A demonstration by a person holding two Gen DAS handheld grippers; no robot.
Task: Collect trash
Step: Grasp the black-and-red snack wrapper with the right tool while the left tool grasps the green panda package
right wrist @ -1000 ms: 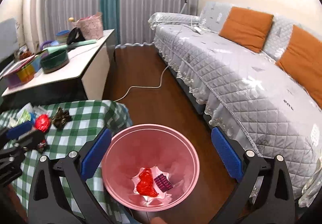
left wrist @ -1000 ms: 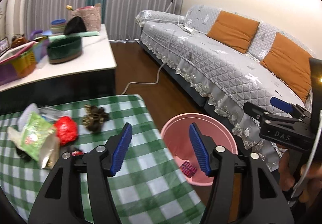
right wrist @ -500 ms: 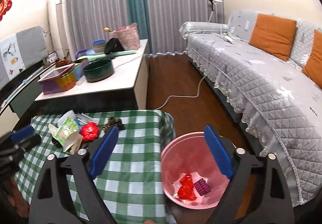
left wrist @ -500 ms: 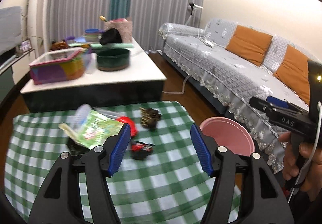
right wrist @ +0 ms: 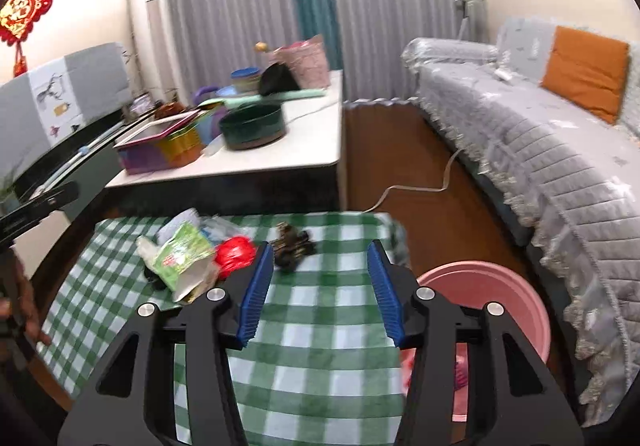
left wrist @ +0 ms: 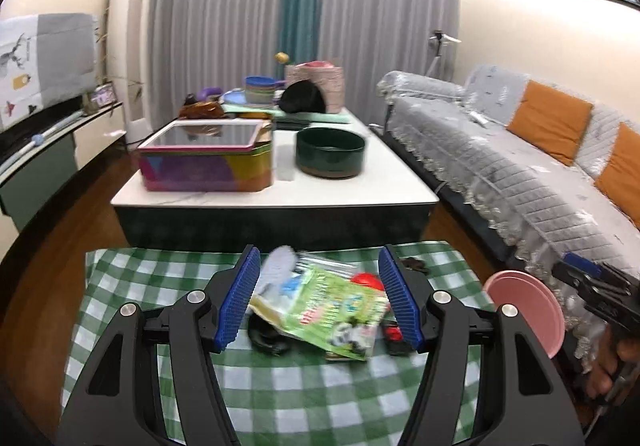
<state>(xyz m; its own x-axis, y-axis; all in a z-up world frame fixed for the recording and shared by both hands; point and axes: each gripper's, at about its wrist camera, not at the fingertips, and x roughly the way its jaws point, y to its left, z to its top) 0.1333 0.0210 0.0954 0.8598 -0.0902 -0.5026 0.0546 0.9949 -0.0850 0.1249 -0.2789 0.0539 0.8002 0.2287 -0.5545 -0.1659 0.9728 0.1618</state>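
Trash lies on a green checked tablecloth: a green snack bag, a red crumpled wrapper, a dark brown clump, a black item and clear plastic. My left gripper is open, its jaws standing either side of the green bag, above it. My right gripper is open and empty over the cloth, just short of the brown clump. A pink bin stands on the floor right of the table, with some trash inside.
A white coffee table behind holds a colourful tin, a dark green bowl and other items. A grey sofa with orange cushions runs along the right. A white cable lies on the wood floor.
Both grippers have swung left from the pink bin to the table. The left now frames the green bag; the right now faces the brown clump.
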